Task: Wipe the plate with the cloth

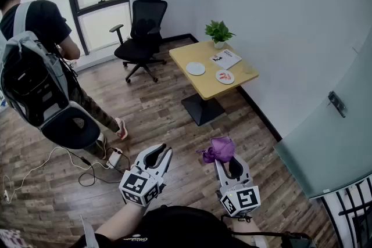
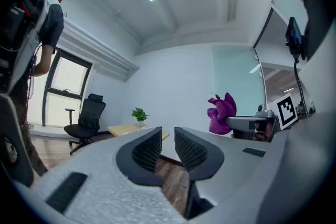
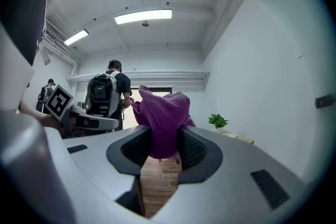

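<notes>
Far on desk (image 1: 203, 85): two plates, one plain white plate (image 1: 196, 68), one red-marked plate (image 1: 225, 76). Near: one purple cloth (image 1: 221, 149), pinched in right claw (image 1: 228, 162). Left claw (image 1: 165, 151) empty, jaws narrowly apart. Step, likely: carry cloth to desk. Firm pinch, loose bunch forward for wiping, left claw free to steady plate.
</notes>
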The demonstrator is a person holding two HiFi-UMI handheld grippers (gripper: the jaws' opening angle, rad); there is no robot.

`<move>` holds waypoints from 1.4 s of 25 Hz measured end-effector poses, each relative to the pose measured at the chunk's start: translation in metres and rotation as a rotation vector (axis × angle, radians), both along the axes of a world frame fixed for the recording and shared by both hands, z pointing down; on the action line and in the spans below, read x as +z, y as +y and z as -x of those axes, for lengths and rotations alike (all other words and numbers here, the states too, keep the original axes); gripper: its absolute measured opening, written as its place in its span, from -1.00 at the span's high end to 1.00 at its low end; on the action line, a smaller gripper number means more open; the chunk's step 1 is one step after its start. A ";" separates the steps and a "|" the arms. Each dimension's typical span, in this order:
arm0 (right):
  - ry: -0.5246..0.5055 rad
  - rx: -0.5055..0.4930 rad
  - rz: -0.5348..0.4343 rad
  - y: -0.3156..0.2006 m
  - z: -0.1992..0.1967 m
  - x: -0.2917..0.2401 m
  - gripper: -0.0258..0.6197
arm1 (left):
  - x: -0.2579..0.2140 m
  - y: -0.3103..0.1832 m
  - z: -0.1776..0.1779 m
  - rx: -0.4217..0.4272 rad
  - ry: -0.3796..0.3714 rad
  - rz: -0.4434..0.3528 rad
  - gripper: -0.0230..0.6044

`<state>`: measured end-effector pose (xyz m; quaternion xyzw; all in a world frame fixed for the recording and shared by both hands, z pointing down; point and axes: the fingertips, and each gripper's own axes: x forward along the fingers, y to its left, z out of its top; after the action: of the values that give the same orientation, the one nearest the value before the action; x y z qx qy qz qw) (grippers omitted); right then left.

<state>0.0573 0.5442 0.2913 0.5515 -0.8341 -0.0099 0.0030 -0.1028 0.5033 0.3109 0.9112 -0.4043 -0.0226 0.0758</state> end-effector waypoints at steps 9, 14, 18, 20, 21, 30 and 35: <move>-0.006 0.000 0.014 -0.006 -0.001 0.004 0.51 | 0.008 -0.006 -0.002 -0.007 -0.010 -0.002 0.68; -0.021 -0.026 -0.010 -0.009 -0.004 0.000 0.51 | 0.008 -0.011 -0.008 -0.006 -0.016 0.005 0.68; -0.034 -0.023 -0.008 -0.008 -0.016 0.001 0.51 | 0.009 -0.013 -0.018 -0.005 -0.023 0.001 0.68; -0.041 -0.020 -0.004 -0.007 -0.025 0.003 0.51 | 0.008 -0.013 -0.026 -0.004 -0.027 0.000 0.68; -0.046 -0.019 -0.003 -0.007 -0.031 0.003 0.51 | 0.008 -0.012 -0.031 -0.005 -0.027 0.002 0.68; -0.057 -0.023 -0.001 0.007 -0.074 0.009 0.51 | 0.009 0.000 -0.074 -0.017 -0.040 -0.004 0.68; -0.055 -0.035 -0.007 0.012 -0.085 0.011 0.51 | 0.010 0.005 -0.086 -0.037 -0.045 -0.005 0.68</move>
<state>0.1426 0.5557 0.3018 0.5370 -0.8433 0.0023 -0.0223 -0.0166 0.5085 0.3214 0.9040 -0.4226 -0.0046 0.0643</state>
